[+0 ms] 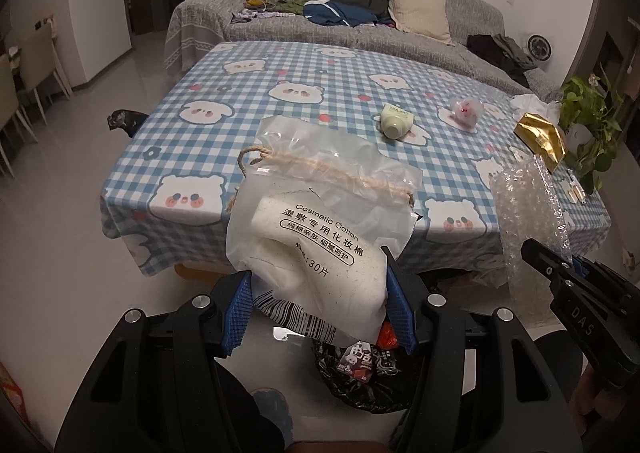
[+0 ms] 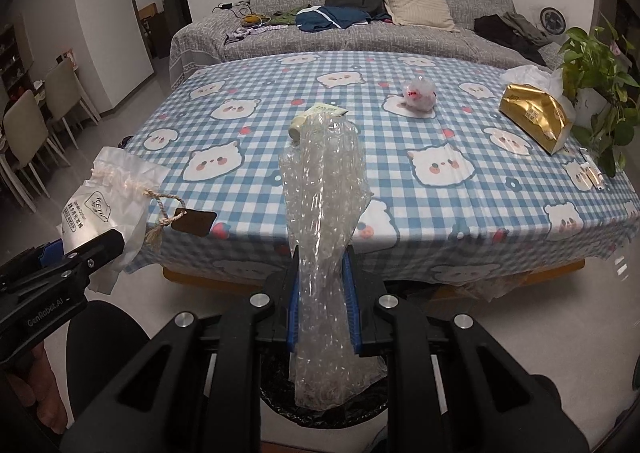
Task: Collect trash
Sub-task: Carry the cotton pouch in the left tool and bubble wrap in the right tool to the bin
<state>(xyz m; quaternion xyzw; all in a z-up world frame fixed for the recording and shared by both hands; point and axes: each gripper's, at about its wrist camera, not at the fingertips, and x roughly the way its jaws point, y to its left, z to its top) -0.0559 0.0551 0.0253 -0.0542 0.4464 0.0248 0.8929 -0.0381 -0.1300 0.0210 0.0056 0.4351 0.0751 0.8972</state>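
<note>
My two black hand-held tongs with blue ribbed pads.
Left tongs (image 1: 320, 301) and right tongs (image 2: 322, 301) have silver round screws on angular arms; white lettering reads "GenRobot.AI" and "DAS".

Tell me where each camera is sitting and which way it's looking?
Left wrist: sits on the left gripper, looks down past its cotton pad bag across the checked table to the sofa; the right gripper shows at right.
Right wrist: sits on the right gripper, looks past its bubble wrap the same way; the left gripper shows at left.
Shared: table, sofa, cream tube, gold packet, black-lined bin below.
</note>
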